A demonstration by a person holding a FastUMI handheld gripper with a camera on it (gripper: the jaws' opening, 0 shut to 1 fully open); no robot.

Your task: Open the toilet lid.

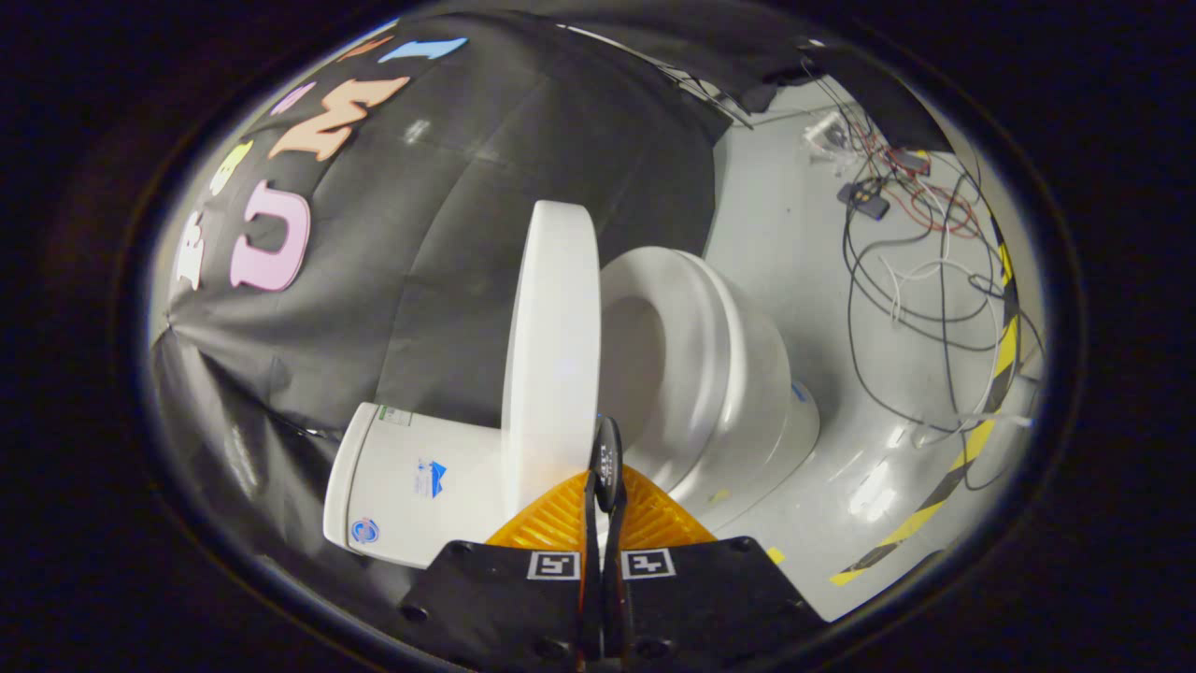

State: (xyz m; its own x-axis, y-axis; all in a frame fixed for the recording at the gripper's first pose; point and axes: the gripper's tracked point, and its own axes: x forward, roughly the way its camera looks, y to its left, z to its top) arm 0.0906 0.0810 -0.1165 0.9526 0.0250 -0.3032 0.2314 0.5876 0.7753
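Note:
The white toilet lid (pixel 551 327) is raised and stands close to upright, leaning back toward the tank (pixel 411 477). The seat ring (pixel 696 308) and the bowl (pixel 757 393) lie uncovered beside it. My gripper (pixel 603 472) sits right at the lid's near rim, on the seat side. Its orange fingers (pixel 551 523) are pressed together with no gap, and nothing shows between them. The lid's rim runs just beside the fingertips; I cannot tell whether they touch it.
Black cloth walls the booth behind the tank and lid. Beyond the bowl, loose black, white and red cables (pixel 916 243) sprawl over the pale glossy floor (pixel 794 234). A yellow-and-black tape line (pixel 972 449) marks the floor's border.

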